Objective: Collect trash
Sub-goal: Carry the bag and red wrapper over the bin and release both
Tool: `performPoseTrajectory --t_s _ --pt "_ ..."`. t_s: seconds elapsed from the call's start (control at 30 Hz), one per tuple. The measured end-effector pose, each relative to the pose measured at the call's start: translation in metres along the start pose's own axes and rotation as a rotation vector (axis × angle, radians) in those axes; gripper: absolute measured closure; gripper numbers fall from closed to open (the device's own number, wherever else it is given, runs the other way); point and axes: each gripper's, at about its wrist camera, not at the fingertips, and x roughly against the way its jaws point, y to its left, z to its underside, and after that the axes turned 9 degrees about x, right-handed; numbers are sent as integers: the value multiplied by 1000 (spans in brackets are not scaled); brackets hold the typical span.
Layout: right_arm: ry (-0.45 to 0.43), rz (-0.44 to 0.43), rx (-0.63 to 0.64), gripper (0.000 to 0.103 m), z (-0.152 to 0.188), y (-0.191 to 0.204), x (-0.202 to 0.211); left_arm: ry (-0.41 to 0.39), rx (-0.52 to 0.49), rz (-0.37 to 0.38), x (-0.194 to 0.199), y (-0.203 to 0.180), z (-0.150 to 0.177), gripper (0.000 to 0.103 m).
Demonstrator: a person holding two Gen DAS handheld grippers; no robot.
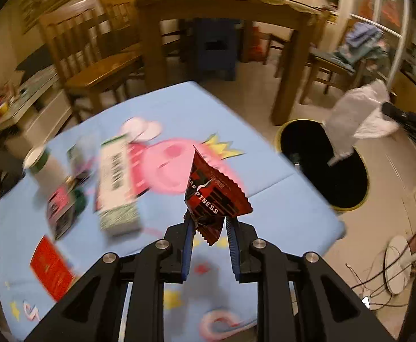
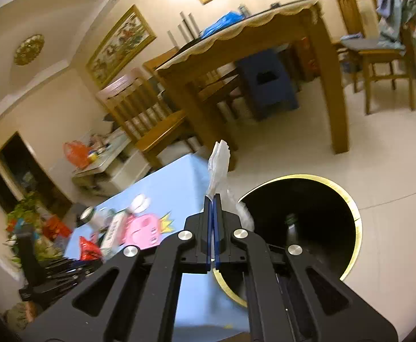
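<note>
My left gripper is shut on a dark red snack wrapper, held up above the light blue cartoon mat. My right gripper is shut on a crumpled white tissue that sticks up past its tips. In the left wrist view that tissue and the right gripper hang over the black bin with a yellow rim. The same bin lies just right of the right gripper, with a bottle inside. More litter stays on the mat: a green and white carton, a red packet, a cup.
A wooden dining table and chairs stand beyond the mat, a dark blue stool under the table. A chair with clothes is at right. Cables and a white round base lie on the floor by the mat's right edge.
</note>
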Motion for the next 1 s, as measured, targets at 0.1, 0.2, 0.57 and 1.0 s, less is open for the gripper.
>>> performPoseTrajectory --t_s 0.1,0.2,0.57,1.0 --pt "52 60 -30 102 15 -27 -18 -2 -67 26 -7 -32 -6 82" --pt "141 114 -91 97 39 -56 -46 10 -128 57 -20 -64 -14 82" --pt "-1 182 -179 14 50 -84 -20 115 -210 152 -97 -152 -41 82" --pt "-221 157 -325 11 41 -126 62 154 -290 132 -150 -214 -48 34"
